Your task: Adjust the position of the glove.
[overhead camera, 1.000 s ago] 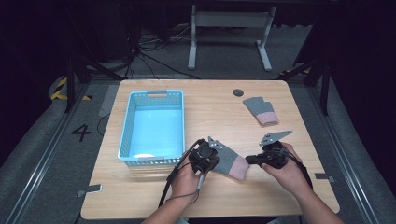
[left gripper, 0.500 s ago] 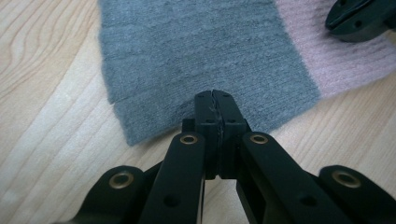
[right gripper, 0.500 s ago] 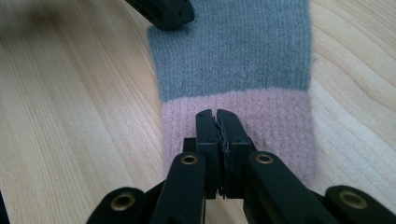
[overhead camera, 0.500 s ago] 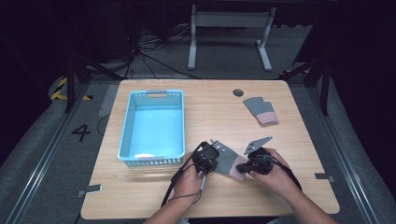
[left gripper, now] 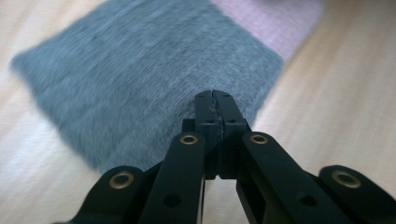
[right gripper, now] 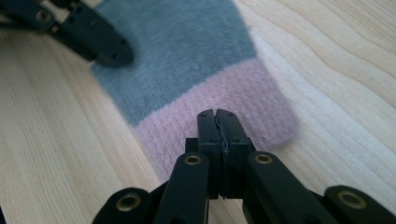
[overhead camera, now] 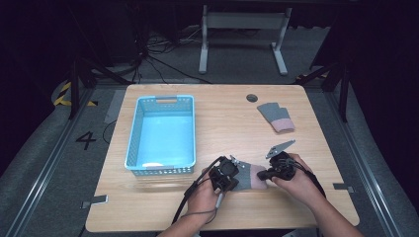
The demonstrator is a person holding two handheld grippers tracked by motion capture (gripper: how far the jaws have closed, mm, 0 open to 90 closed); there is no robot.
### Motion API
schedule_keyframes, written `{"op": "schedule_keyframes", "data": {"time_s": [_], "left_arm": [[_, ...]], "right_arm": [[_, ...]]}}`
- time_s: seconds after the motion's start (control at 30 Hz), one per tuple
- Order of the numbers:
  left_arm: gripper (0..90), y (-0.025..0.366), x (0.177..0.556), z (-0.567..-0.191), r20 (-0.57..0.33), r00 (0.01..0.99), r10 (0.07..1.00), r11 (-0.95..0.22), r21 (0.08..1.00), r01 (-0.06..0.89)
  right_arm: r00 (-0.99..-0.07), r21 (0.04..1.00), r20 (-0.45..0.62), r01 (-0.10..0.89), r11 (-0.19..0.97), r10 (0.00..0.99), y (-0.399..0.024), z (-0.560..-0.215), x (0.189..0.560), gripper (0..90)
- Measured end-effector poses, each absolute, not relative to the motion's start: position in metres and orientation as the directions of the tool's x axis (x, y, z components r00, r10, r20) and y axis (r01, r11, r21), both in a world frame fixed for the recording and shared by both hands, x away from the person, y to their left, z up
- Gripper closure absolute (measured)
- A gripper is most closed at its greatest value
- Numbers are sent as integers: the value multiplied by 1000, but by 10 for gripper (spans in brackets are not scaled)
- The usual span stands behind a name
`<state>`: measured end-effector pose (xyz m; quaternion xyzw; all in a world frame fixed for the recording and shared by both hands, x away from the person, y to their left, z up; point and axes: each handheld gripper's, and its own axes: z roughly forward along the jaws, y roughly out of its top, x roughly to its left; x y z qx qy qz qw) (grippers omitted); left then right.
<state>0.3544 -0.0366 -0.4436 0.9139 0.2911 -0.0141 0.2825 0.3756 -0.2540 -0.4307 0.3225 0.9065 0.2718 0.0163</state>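
A small grey knitted piece with a pink band (overhead camera: 248, 176), probably a sock or a cuff, lies flat on the near part of the desk (overhead camera: 222, 118), just right of the near right corner of the light blue basket (overhead camera: 162, 133), between the person's two hands. The left gripper (left gripper: 215, 100) sits over the grey part, its jaws pressed together with their tips down on the fabric near one edge; whether a fold of knit is caught between them cannot be told from the left gripper view. The right gripper (right gripper: 217, 119) rests its tips on the pink band at the other end, its jaws likewise closed tight against each other, and again it is unclear whether any cloth is pinched. In the right gripper view the other gripper's black jaws show at the far left over the grey end. A second, similar grey and pink piece (overhead camera: 276, 117) lies well apart on the far right of the desk, near a small dark round cap (overhead camera: 252, 98). The fabric looks soft, light and limp, with a fuzzy surface that should grip well rather than slip; it will sag and fold if lifted by one point. A good hold would likely be at the edges or corners, one gripper on the pink band and one on the grey end, so that it stays spread.
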Motion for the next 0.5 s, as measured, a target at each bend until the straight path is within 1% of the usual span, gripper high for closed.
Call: {"op": "schedule_keyframes", "data": {"time_s": [0.1,0.3,0.37,0.43,0.5], "left_arm": [[900,-41,349,-444,-219,841,494,-681,504,531],[899,-41,346,-442,-228,848,478,-690,500,523],[896,-36,347,-435,-215,855,471,-687,519,509],[857,-34,347,-432,-207,857,472,-683,529,504],[844,-26,349,-423,-191,862,469,-675,552,490]], "right_arm": [[-788,502,142,579,642,600,-256,-431,377,900],[-786,505,139,580,639,603,-255,-430,377,900],[-791,527,139,568,632,596,-256,-427,373,899],[-789,536,140,569,623,599,-256,-425,372,896],[-779,584,138,563,585,612,-259,-417,369,853]]}}
